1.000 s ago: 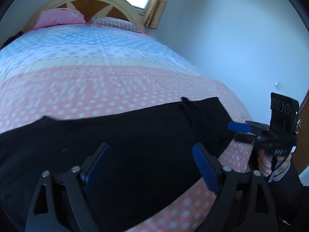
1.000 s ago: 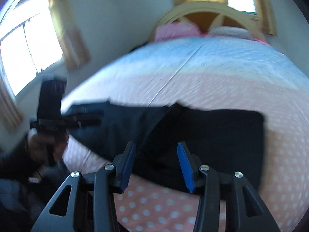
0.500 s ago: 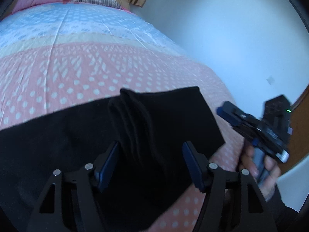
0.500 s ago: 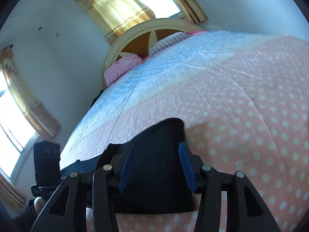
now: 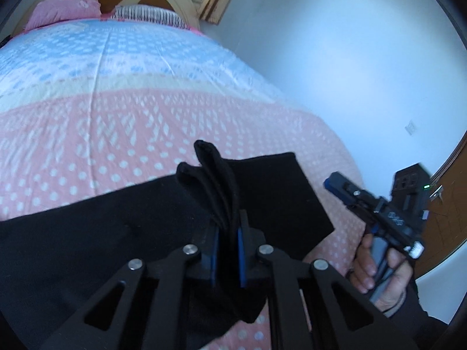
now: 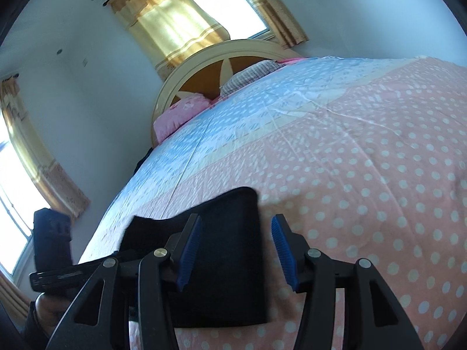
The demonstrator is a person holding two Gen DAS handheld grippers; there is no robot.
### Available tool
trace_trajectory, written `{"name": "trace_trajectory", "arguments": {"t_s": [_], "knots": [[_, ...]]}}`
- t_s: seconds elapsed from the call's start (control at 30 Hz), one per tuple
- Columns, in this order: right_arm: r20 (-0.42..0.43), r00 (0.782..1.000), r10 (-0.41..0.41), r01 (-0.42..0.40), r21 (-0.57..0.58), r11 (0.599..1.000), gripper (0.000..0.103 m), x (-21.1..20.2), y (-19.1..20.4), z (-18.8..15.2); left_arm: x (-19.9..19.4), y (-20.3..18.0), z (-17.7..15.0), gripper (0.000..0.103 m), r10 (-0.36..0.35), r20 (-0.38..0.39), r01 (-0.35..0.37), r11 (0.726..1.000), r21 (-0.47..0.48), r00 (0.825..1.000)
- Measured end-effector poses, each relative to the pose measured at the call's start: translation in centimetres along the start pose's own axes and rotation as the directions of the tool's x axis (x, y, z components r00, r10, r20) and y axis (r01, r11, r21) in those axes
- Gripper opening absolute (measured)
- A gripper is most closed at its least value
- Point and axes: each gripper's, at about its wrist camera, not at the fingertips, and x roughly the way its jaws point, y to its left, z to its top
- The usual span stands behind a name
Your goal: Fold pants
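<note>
The bed (image 5: 122, 93) fills both views; we see its quilt banded in pale blue with dots near the head, a cream stripe across the middle, and pink with white dots toward the foot. An arched cream and wood headboard (image 6: 204, 67) stands at the far end, below a window with yellow curtains (image 6: 172, 23). Against the headboard lie a pink pillow (image 5: 62, 10) and, just beside it, a striped pillow (image 5: 149, 16).

The black pants (image 5: 102, 233) lie flat across the pink foot of the bed, close to its near edge. In the right wrist view we see one squared end of the pants (image 6: 224, 250) resting on the dotted quilt.

In the left wrist view, the left gripper (image 5: 227, 242) is clenched on a bunched fold of the pants, the cloth rising in a ridge above its blue pads. In the right wrist view we see the left gripper (image 6: 58, 274) only from the side, low at the left edge.

The right gripper (image 6: 236, 250) is released, its blue pads (image 6: 281, 248) set wide apart; the left pad stands over the end of the pants and the right pad over bare quilt. In the left wrist view the right gripper (image 5: 335, 182) shows beyond the right end of the pants, held by the person's right hand (image 5: 379, 271), clear of the cloth.
</note>
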Motion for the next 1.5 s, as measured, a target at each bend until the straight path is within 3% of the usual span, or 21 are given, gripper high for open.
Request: {"name": "trace_trajectory", "arguments": {"t_s": [0.37, 0.7, 0.83, 0.93, 1.0, 1.17, 1.27, 1.33, 1.4, 1.43, 1.5], "knots": [[0.009, 0.999, 0.036, -0.035, -0.059, 0.998, 0.052, -0.3, 1.7, -0.5, -6.4, 3.6, -0.5, 0.011, 0.009, 0.113, 0.004, 0.994, -0.11, 0.994], [0.002, 0.993, 0.12, -0.116, -0.217, 0.969, 0.052, -0.6, 5.5, -1.8, -7.8, 8.8, -2.4, 0.011, 0.04, 0.138, -0.005, 0.971, -0.24, 0.99], [-0.096, 0.98, 0.174, -0.196, -0.322, 0.926, 0.053, 0.5, 8.1, -3.5, -6.4, 10.6, -3.6, 0.011, 0.056, 0.099, -0.027, 0.962, -0.273, 0.994], [-0.212, 0.966, 0.144, -0.214, -0.359, 0.908, 0.053, 2.5, 9.1, -5.2, -4.9, 11.5, -4.3, 0.011, 0.07, 0.068, -0.047, 0.955, -0.292, 0.995], [-0.296, 0.953, 0.06, -0.174, -0.374, 0.911, 0.053, 4.5, 8.9, -6.3, -4.5, 11.6, -4.8, 0.011, 0.085, 0.051, -0.067, 0.957, -0.281, 0.995], [-0.29, 0.956, 0.055, -0.174, -0.404, 0.898, 0.053, 4.1, 9.3, -6.3, -4.7, 11.0, -5.3, 0.021, 0.151, 0.066, -0.134, 0.969, -0.208, 0.986], [-0.25, 0.966, 0.067, -0.17, -0.418, 0.892, 0.053, 3.6, 10.0, -4.8, -5.5, 10.1, -5.4, 0.035, 0.211, 0.09, -0.196, 0.968, -0.158, 0.973], [-0.218, 0.972, 0.086, -0.169, -0.401, 0.9, 0.053, 3.7, 10.3, -3.4, -6.1, 9.0, -5.6, 0.052, 0.264, 0.12, -0.254, 0.962, -0.097, 0.957], [-0.206, 0.972, 0.11, -0.178, -0.349, 0.92, 0.059, 4.7, 10.3, -1.9, -6.0, 8.4, -5.8, 0.054, 0.299, 0.13, -0.296, 0.954, -0.047, 0.945], [-0.219, 0.968, 0.119, -0.185, -0.313, 0.932, 0.067, 5.8, 10.0, -1.3, -5.8, 8.1, -5.8, 0.054, 0.312, 0.129, -0.311, 0.95, -0.023, 0.941], [-0.282, 0.956, 0.082, -0.158, -0.256, 0.954, 0.068, 8.9, 8.8, -0.6, -4.9, 7.8, -6.1, 0.054, 0.334, 0.107, -0.338, 0.941, 0.011, 0.936]]}}
